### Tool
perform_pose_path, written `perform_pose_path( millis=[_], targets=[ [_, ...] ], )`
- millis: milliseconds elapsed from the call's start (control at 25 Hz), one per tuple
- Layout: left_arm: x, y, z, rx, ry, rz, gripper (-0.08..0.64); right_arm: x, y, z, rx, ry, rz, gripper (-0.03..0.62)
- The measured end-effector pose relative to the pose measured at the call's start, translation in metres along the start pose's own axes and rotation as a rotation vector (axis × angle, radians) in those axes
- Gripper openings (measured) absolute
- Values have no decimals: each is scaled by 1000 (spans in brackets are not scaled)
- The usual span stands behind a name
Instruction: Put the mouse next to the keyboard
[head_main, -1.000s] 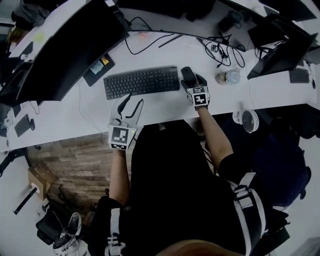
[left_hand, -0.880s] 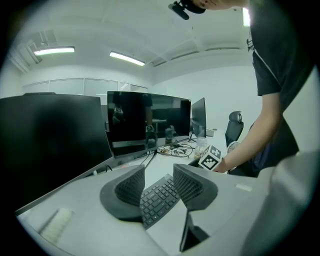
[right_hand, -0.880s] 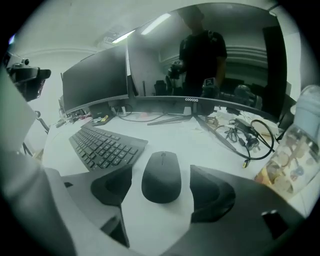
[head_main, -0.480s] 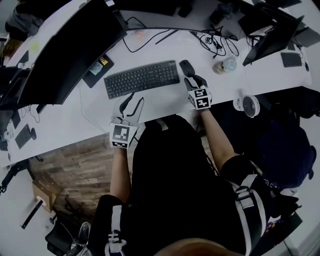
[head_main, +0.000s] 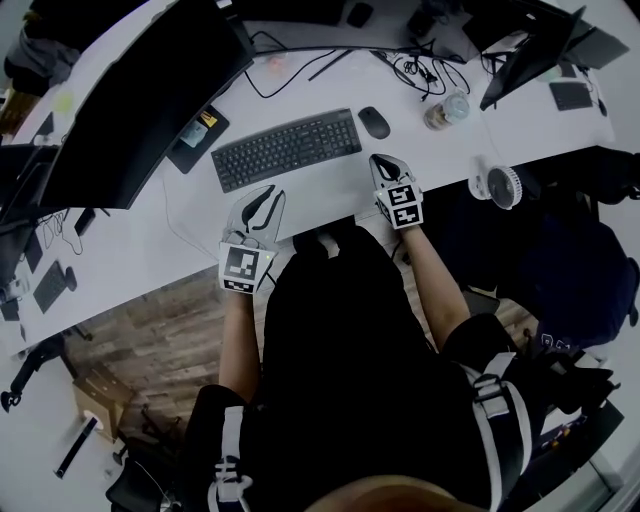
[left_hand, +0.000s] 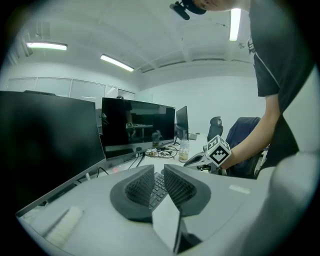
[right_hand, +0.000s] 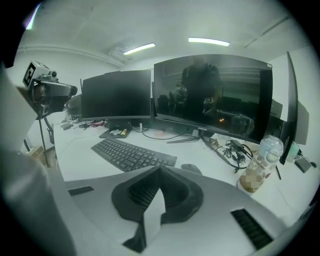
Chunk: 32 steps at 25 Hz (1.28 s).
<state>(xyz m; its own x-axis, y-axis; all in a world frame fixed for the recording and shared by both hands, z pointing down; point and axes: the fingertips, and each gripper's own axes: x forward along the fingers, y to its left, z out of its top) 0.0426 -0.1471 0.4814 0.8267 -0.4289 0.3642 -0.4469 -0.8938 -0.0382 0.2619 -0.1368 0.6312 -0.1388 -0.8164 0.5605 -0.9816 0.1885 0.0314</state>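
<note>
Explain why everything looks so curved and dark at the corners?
Head view: the wide lens bows the desk into an arc, dim overall. Left gripper view: black rounded corners, ceiling lights glare bright. Right gripper view: same rounding, and the curved monitor mirrors the room.

The dark oval mouse (head_main: 374, 122) lies flat just beside the black keyboard's (head_main: 287, 150) right end.
</note>
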Motion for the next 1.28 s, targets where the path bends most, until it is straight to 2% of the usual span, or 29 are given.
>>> perform_pose_path(
  millis=[680,1280],
  targets=[
    [-47,7,-14,54,-37,-75,2,-46,61,11,13,-62,-80,3],
    [-76,14,-32,51,-41,-57,2,-61,99,17,-20,-93,-75,2]
  ],
)
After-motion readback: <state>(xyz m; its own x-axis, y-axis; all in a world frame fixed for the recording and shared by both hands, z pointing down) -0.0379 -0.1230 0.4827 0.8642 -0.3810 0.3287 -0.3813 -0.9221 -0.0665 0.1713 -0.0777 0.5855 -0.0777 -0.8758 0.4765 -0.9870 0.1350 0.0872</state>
